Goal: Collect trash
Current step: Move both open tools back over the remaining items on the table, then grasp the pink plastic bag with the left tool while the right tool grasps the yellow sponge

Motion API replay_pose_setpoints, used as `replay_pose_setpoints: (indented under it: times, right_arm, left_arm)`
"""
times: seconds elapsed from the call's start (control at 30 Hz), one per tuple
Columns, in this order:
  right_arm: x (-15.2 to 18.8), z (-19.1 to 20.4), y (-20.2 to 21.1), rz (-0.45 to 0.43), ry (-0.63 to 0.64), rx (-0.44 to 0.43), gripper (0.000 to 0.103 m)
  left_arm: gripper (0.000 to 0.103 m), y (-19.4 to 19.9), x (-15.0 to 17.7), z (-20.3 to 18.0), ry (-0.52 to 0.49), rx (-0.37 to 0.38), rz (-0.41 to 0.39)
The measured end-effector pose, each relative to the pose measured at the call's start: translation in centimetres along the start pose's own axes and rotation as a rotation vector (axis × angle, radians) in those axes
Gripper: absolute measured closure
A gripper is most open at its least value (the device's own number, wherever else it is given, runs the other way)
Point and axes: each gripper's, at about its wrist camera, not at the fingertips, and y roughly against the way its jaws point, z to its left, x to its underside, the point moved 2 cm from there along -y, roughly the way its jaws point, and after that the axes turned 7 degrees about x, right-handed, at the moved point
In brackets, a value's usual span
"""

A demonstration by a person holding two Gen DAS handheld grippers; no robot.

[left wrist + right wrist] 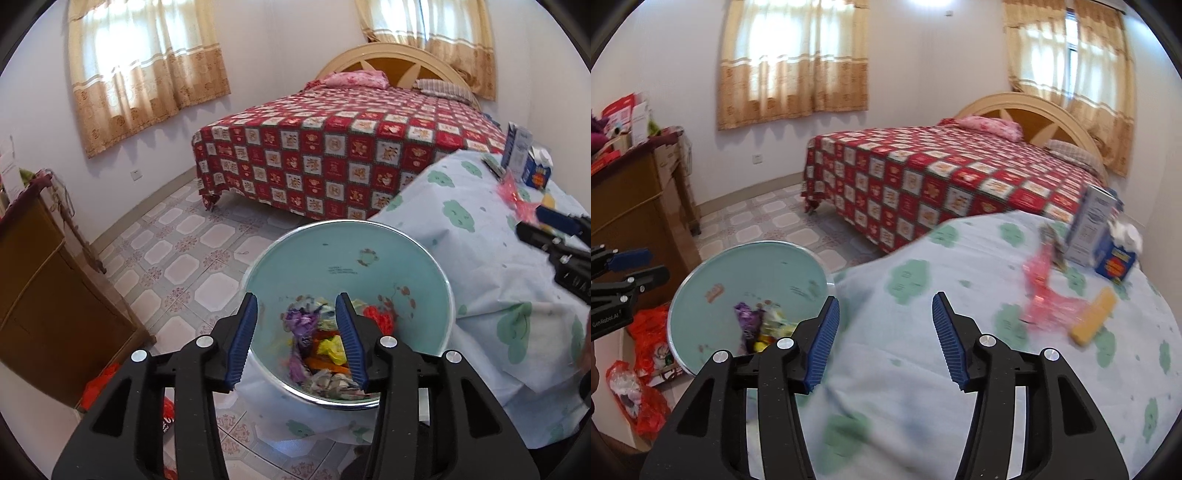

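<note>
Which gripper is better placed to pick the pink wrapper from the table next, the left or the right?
Probably the right. The right gripper is open and empty above the tablecloth, with the pink wrapper just ahead. The left gripper, also open, hangs over the trash bin, beside the table.

Cloth-covered table (923,295): cartons (1089,229), pink wrapper (1049,295).

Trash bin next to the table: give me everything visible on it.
The trash bin is round, pale teal inside with small printed marks and a shiny rim. It stands open on the tiled floor against the draped tablecloth. Crumpled wrappers, purple, yellow, red and orange, cover its bottom. No lid is visible. The left gripper hovers above it.
</note>
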Motion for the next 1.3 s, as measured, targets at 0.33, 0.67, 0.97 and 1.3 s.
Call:
replay_pose_setpoints:
  times: [0.33,0.67,0.97,1.3]
  right_arm:
    - [3.1,-15.5,1.9,0.046,-0.286,0.243,0.039]
    - [5.5,-23.9,3.1,0.051,-0.42,0.364,0.036]
    - [6.7,-27.0,3.1,0.067,-0.479,0.4,0.035]
    - [6.1,-26.6,1.9,0.081,-0.473,0.388,0.032]
  left_arm:
    - [0.054,-1.8,-3.1,-9.8,-0.092,0.112,-0.007]
    - [0.053,-5.4,-8.2,-22.4,-0.186,0.238,-0.006]
    - [0.053,-9.3,-10.8,-29.4,-0.21,0.304,0.037]
    - [0.089,-12.9,-9.6,-30.7,-0.242,0.343,0.133]
